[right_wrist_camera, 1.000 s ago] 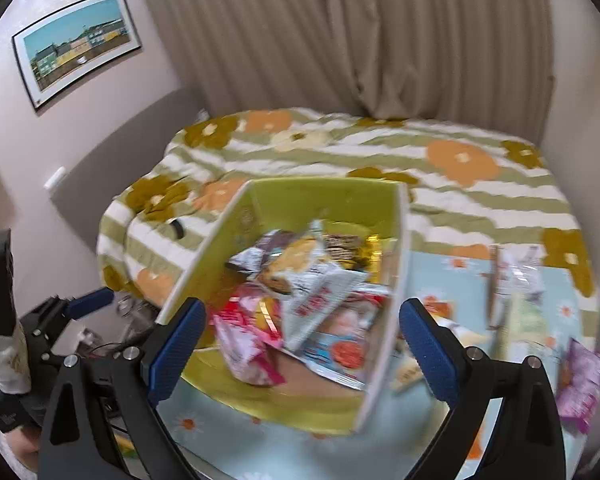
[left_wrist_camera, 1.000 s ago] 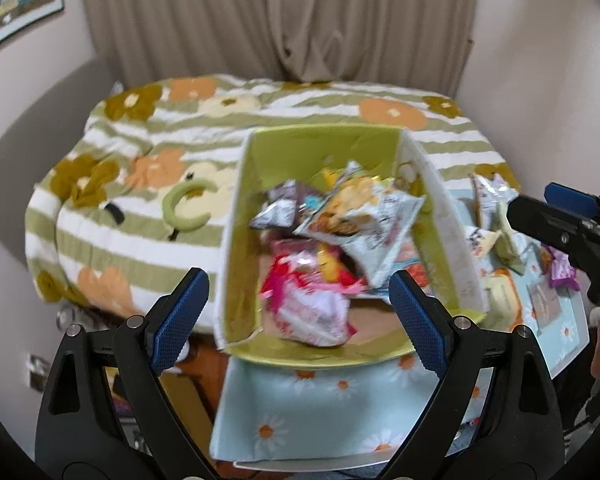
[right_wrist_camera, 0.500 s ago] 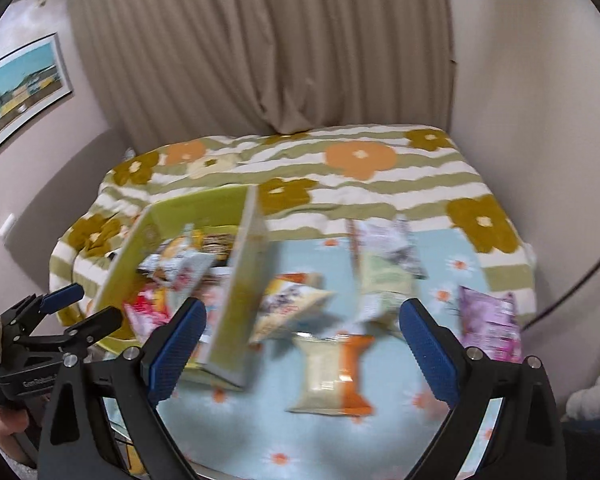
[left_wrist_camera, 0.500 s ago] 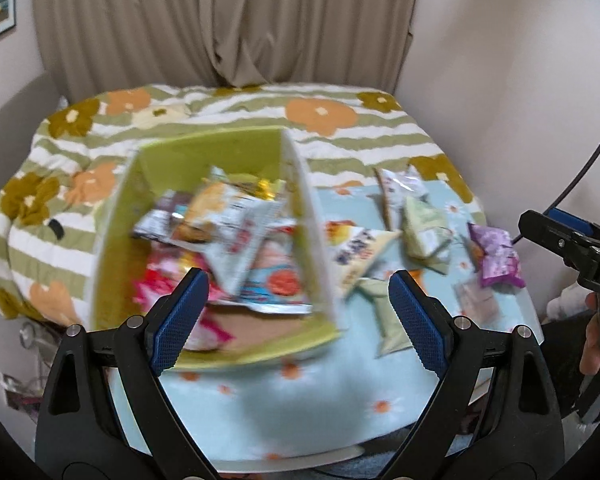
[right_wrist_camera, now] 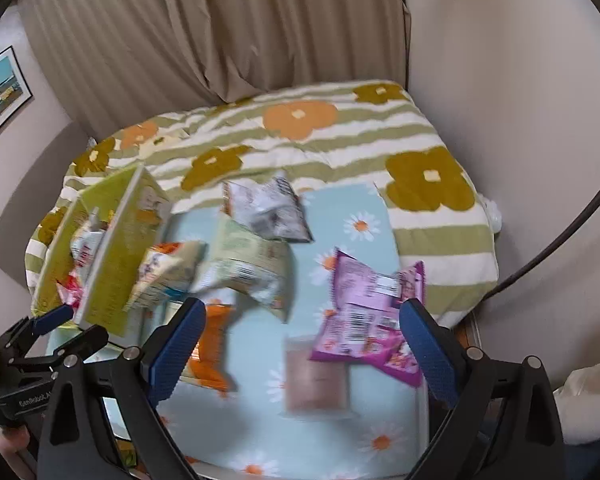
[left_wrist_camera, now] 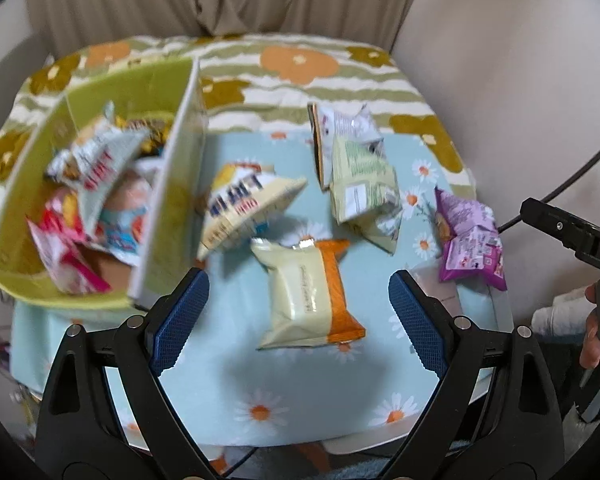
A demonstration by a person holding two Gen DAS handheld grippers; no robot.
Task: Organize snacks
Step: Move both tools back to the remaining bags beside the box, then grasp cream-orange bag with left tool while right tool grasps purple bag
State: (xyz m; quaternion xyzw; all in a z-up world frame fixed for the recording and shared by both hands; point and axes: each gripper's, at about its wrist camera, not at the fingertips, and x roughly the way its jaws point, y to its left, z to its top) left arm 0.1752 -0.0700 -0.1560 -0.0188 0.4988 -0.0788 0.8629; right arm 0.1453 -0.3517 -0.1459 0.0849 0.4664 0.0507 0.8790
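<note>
Snacks fill the green box [left_wrist_camera: 168,184] at ten o'clock, blurred beyond reading; loose packets lie on the daisy cloth [left_wrist_camera: 268,412] toward two o'clock. Left gripper [left_wrist_camera: 298,320] and right gripper [right_wrist_camera: 300,344] both stand apart, empty. A brownish packet [right_wrist_camera: 316,376] is smeared by motion.

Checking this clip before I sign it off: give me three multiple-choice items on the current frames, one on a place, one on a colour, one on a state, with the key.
1. Where does the purple snack bag lie?
A. inside the green box
B. on the daisy-print cloth, at the right
C. on the striped blanket

2. What colour is the band on the cream packet nearest the left tool?
A. orange
B. blue
C. black

3. How does the left tool stand?
A. shut on a packet
B. open, holding nothing
C. shut, empty

Key: 1 B, it rests on the cloth, outside the green box. 2 A, an orange strip runs along one side. 3 B, its pads stand apart with nothing between them.
</note>
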